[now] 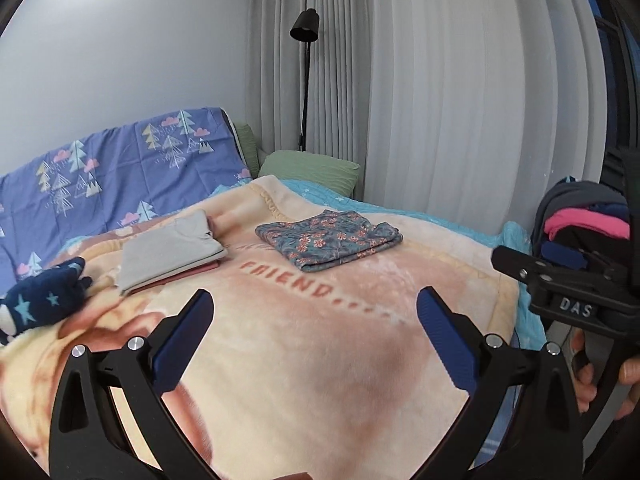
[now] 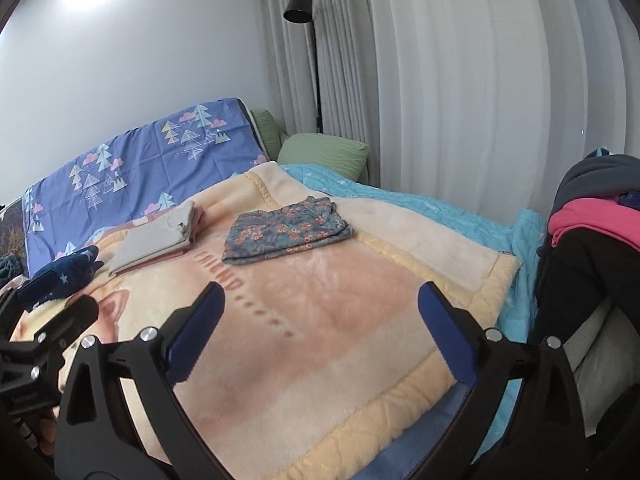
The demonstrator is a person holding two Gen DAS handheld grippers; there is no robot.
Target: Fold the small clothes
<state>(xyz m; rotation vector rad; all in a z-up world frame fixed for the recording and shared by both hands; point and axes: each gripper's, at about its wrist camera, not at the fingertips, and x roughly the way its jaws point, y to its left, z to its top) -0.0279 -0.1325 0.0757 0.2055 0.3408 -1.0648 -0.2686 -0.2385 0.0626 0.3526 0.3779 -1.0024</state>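
Note:
A folded floral garment [image 1: 329, 239] [image 2: 287, 229] lies flat on the peach blanket [image 1: 320, 340] [image 2: 340, 312], beyond the word FRIEND. To its left rests a folded grey garment [image 1: 170, 250] [image 2: 154, 240] stacked on a pink one. My left gripper [image 1: 314, 306] hovers over the blanket well short of both piles, open, with nothing between its blue pads. My right gripper [image 2: 320, 300] is likewise open and empty above the blanket. The right gripper's body shows at the right edge of the left wrist view, held by a hand [image 1: 628, 376].
A dark blue star-print piece [image 1: 44, 300] [image 2: 60, 276] lies at the blanket's left edge. A heap of unfolded clothes, pink and dark [image 1: 584, 228] [image 2: 592, 232], sits at the right. Green pillows [image 1: 312, 168], a purple tree-print cover, a black floor lamp [image 1: 305, 24] and curtains stand behind.

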